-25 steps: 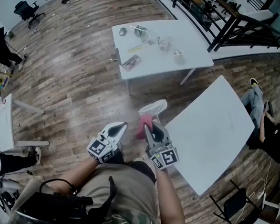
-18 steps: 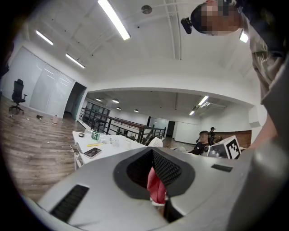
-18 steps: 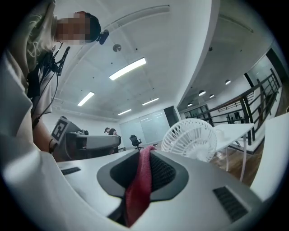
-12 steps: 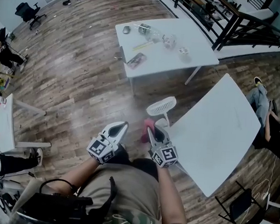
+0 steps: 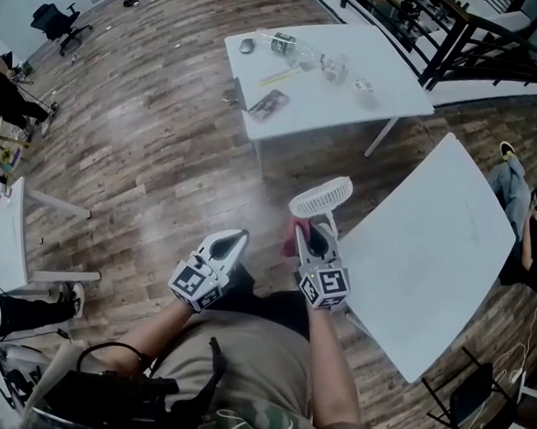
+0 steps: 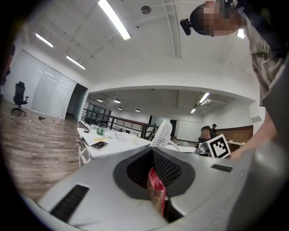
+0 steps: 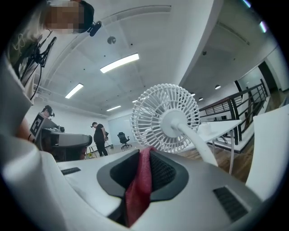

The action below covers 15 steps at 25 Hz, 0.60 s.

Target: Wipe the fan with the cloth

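Head view: the left gripper (image 5: 235,241) and the right gripper (image 5: 314,225) are held side by side in front of the person's torso. Both point away from the body, with the forearms (image 5: 330,378) extended. The right gripper's tip lies just below the head of the white fan (image 5: 322,196), which stands at the left corner of the white table (image 5: 431,257). A fold of the red cloth (image 5: 295,235) shows at that gripper's left side. The gripper covers the fan's base. A second table (image 5: 350,100) carrying small items stands well beyond. Left gripper view: the jaws are fully together. A red sliver (image 6: 156,182) sits in their seam, and what it is cannot be told. Only this view shows the fan at an angle from the left, with the right gripper's marker cube (image 6: 219,146) to its right. Right gripper view: the jaws are clamped on the cloth, which runs up the gap to the tips and ends at the lower rim of the fan's grille. Whether cloth and grille touch cannot be told. The fan's neck slopes down to the right and is cut off by the gripper body. Only here are the grille's ribs distinct.
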Each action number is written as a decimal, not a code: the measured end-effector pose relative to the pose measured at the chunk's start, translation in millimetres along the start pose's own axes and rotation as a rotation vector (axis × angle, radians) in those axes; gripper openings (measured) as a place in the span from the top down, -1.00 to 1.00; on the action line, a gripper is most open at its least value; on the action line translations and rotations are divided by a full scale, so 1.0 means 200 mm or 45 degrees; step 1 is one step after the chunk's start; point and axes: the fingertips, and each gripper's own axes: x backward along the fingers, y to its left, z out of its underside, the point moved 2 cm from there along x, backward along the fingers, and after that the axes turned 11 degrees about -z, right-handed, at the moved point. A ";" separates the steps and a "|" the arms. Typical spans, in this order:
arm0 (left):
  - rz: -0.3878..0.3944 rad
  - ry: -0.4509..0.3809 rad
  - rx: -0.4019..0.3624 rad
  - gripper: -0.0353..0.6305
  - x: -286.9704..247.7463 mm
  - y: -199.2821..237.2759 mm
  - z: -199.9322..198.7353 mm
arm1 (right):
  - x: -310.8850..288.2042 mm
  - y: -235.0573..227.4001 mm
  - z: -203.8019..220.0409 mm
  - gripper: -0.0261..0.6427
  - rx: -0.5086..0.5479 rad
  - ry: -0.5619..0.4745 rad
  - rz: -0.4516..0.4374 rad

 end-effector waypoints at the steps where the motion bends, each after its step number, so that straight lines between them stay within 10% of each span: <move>1: -0.006 -0.004 0.014 0.83 0.00 0.00 0.01 | -0.01 0.00 -0.01 0.72 0.003 -0.004 -0.003; 15: -0.037 0.046 0.042 0.83 0.04 -0.06 -0.13 | 0.06 0.04 -0.21 0.72 -0.057 0.018 0.001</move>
